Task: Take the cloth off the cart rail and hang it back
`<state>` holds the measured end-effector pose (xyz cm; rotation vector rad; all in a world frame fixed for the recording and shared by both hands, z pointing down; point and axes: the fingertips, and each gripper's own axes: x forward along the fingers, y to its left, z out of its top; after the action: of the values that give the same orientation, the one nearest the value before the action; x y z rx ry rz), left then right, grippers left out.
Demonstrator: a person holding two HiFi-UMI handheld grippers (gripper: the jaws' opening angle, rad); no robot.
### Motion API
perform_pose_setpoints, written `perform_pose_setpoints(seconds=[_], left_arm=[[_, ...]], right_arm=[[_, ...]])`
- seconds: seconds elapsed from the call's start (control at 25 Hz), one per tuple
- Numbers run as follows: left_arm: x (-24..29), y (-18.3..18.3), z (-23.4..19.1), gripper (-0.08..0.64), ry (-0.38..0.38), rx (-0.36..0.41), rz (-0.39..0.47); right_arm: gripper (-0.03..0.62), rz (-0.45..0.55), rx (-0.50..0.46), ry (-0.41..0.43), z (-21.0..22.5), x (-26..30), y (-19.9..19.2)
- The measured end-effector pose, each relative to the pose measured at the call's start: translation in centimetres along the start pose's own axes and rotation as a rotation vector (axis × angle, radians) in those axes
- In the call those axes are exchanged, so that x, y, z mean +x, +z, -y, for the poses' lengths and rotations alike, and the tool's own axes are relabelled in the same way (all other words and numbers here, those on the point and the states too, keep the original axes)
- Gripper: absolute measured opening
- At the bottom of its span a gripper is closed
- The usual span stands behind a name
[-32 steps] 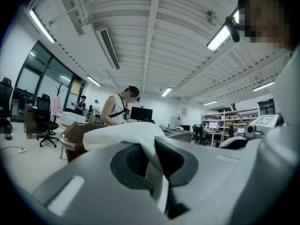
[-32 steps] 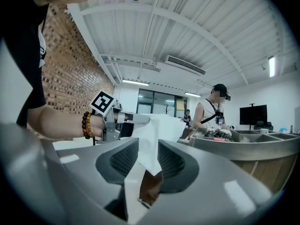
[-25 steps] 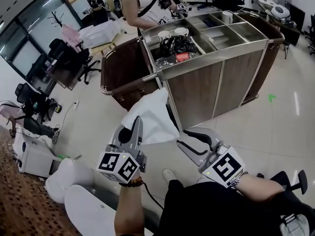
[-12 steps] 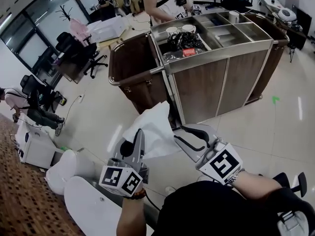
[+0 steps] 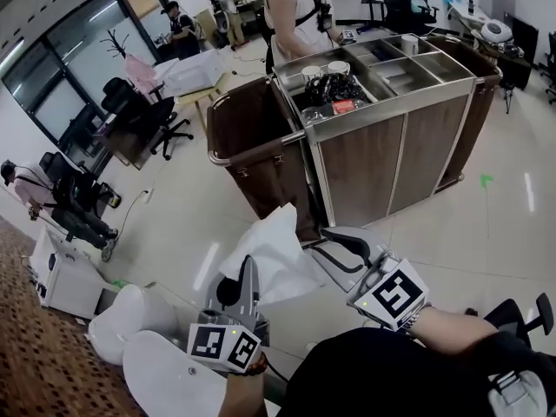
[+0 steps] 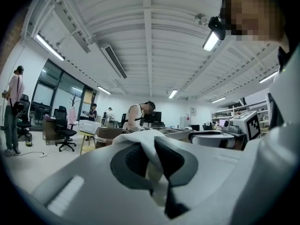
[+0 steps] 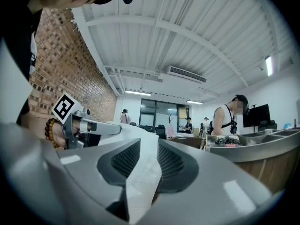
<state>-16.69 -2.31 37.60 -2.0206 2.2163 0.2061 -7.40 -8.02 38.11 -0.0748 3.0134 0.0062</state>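
Lower centre of the head view: white cloth (image 5: 276, 252) is off the cart, held up over the floor between my two grippers and well apart from the cart rail (image 5: 261, 144). Left gripper (image 5: 247, 266) has its jaws clamped tight on one part of the cloth; its own view shows the fabric pinched right in the slot. Right gripper (image 5: 318, 244) sits just right of it, jaws partly apart and closing. Cloth runs between them against one pad, with a dark sliver on the other side, so not pinched yet.

Cart (image 5: 356, 168) stands upper centre-right, with a steel top tray and wood-panel sides. Cups (image 5: 323, 70) and dark clutter sit in its left compartments. Brown bag (image 5: 261, 168) hangs on the cart's left end under the rail. Person (image 5: 295, 16) stands behind the cart at the top of the frame. Black office chair (image 5: 143, 115) is at upper left.
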Motion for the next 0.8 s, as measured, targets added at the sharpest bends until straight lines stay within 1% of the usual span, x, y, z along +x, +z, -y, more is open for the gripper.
perform_pose_setpoints(seconds=[0.12,0.36,0.6,0.8], left_arm=[[-1.2,0.5,-0.9,0.016,0.006,0.008,0.004],[-3.3,1.1,-2.6,0.017,-0.002,-0.002,0.022],[-3.8,1.5,-4.2,0.017,-0.01,0.0,0.043],[-3.8,1.5,-4.4,0.017,-0.02,0.001,0.048]], right_arm=[[0.094,0.008,-0.004,-0.028,-0.9,0.5,0.6],[0.089,0.01,-0.017,-0.063,-3.0,1.6,1.0],[0.089,0.006,-0.026,-0.083,-3.6,2.7,0.6],[0.089,0.001,-0.03,-0.096,-3.7,2.8,0.2]])
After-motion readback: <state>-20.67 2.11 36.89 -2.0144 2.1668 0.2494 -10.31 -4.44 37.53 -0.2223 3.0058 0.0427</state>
